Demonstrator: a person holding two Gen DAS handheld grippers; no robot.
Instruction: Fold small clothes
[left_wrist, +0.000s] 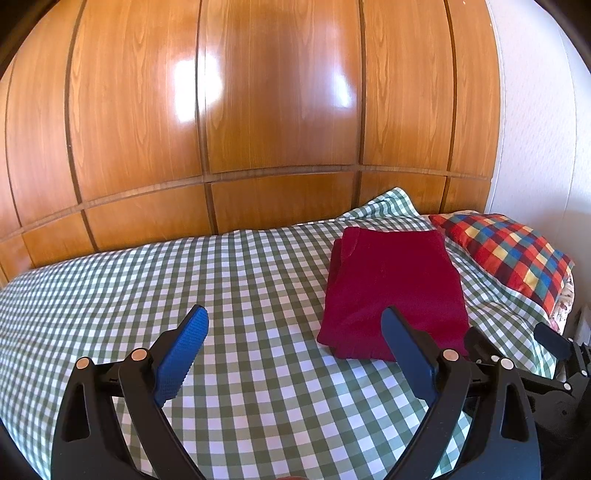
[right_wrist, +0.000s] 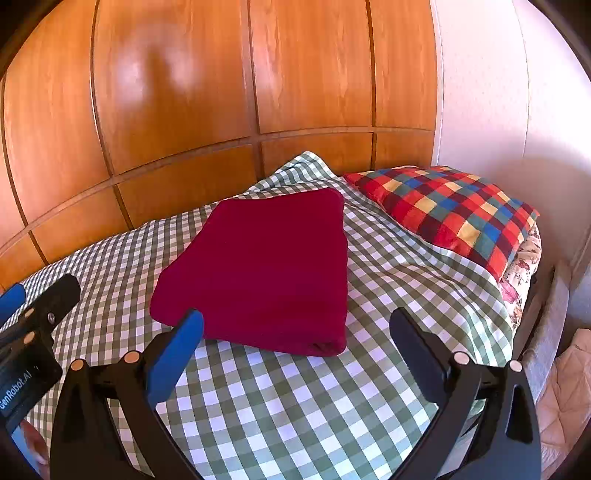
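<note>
A dark red garment (left_wrist: 395, 291) lies folded into a flat rectangle on the green-and-white checked bedspread (left_wrist: 240, 280). It also shows in the right wrist view (right_wrist: 262, 269). My left gripper (left_wrist: 295, 321) is open and empty, hovering above the bedspread just left of the garment's near edge. My right gripper (right_wrist: 295, 325) is open and empty, its jaws spread in front of the garment's near edge, above the bedspread (right_wrist: 295, 398). The right gripper's body shows at the right edge of the left wrist view (left_wrist: 554, 354), and the left gripper at the left edge of the right wrist view (right_wrist: 33, 325).
A multicoloured checked pillow (right_wrist: 454, 210) lies at the head of the bed, right of the garment, also seen in the left wrist view (left_wrist: 509, 251). Glossy wooden wardrobe panels (left_wrist: 258, 110) rise behind the bed. A white wall (right_wrist: 517, 110) stands at the right.
</note>
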